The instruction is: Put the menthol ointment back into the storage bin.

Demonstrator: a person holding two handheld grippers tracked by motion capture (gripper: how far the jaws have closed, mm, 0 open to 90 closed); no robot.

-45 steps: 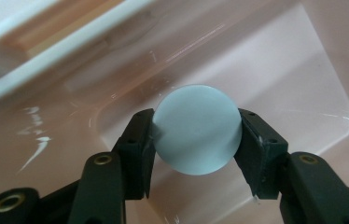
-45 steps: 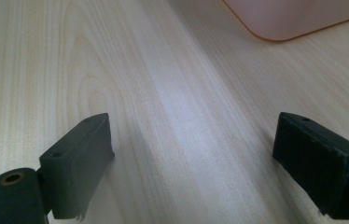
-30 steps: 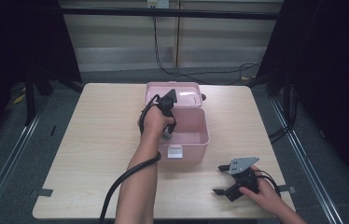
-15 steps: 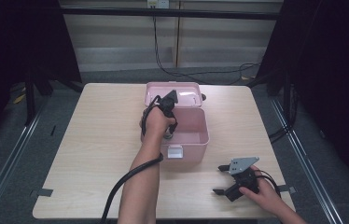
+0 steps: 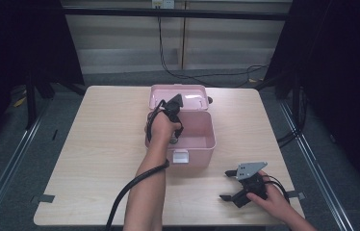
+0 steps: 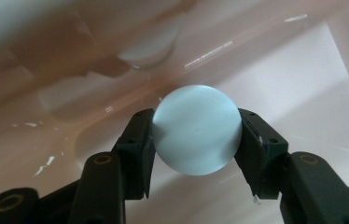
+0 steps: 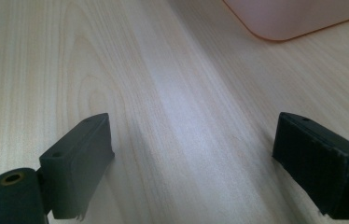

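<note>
My left gripper (image 6: 195,140) pinches a pale blue glossy ball (image 6: 196,129) inside the open pink plastic box (image 5: 202,144) at counter centre. My right gripper (image 5: 227,185), jaws spread, rests at five o'clock.

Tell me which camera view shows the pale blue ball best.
The left gripper view: the pale blue ball sits large and sharp between the left gripper jaws, over the pink box interior. In the high view the hand and gripper cover it. The right gripper view shows the table and a box corner.
</note>
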